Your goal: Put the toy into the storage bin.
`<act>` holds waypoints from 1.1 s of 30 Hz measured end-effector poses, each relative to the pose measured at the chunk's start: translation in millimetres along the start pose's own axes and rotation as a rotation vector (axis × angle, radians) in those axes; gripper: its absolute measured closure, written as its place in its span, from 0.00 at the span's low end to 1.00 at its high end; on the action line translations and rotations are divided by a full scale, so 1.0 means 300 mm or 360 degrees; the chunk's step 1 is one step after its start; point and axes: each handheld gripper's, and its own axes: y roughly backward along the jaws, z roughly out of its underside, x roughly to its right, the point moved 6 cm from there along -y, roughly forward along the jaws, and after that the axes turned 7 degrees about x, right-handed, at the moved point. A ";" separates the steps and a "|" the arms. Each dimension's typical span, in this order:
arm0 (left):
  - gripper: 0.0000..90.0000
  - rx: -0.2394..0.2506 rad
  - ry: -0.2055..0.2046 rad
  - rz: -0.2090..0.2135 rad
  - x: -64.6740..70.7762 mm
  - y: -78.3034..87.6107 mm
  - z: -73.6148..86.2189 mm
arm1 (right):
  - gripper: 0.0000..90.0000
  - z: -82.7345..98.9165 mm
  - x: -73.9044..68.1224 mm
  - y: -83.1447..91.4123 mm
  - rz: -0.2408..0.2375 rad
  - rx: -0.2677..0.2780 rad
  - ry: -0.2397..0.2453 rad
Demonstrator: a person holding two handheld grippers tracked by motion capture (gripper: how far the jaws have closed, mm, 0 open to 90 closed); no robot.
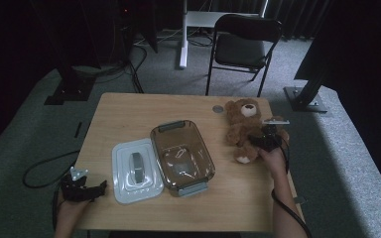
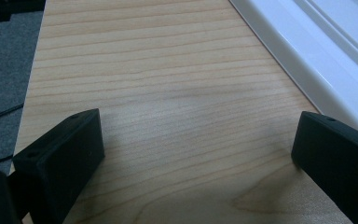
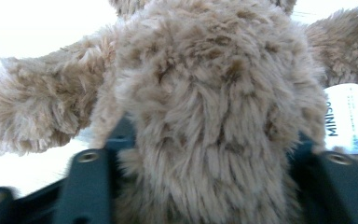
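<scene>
1. Teddy bear, brown plush with a cream muzzle and cream foot pads (image 1: 244, 128), lies on its back at the right edge of the light wooden table (image 1: 129, 114), head toward the far side, feet toward the person.
2. Right gripper (image 1: 264, 141) sits low on the bear's body, held by the person's right hand (image 1: 274, 157). In the right gripper view the furry torso (image 3: 214, 116) fills the gap between the two black jaws, fur pressed against both inner faces – jaws half closed, pinching the bear.
3. Same view: one plush limb sticks out to the left (image 3: 32, 112), a white sewn-in label with dark print (image 3: 349, 119) hangs at the right.
4. Clear rectangular plastic container with grey end clips (image 1: 182, 154) stands open mid-table, well apart from the bear, to its left.
5. White rectangular lid with a grey centre handle (image 1: 135, 168) lies flat just beside the container's left side – edges look touching, cannot tell for sure.
6. Left gripper (image 1: 87, 189) rests at the near left corner of the table, near the lid. In the left gripper view its jaws stand spread wide over bare wood, the white lid's rim (image 2: 307, 60) at the upper right.
7. Small round grey disc (image 1: 218, 108) is set in the tabletop just left of the bear's head.
8. Black folding chair (image 1: 243, 42) stands on the grey carpet beyond the table.
</scene>
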 end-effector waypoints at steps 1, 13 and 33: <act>0.03 0.0002 0.0000 0.0000 0.000 0.000 0.000 | 0.53 -0.002 -0.004 0.001 0.0007 -0.0003 0.0018; 0.03 0.0000 0.0000 0.0000 0.000 0.000 0.000 | 0.74 -0.049 -0.024 0.078 0.0059 0.0147 -0.0014; 0.03 0.0000 0.0001 0.0000 0.000 0.000 0.000 | 0.74 -0.163 -0.139 0.354 0.0041 0.0429 -0.0040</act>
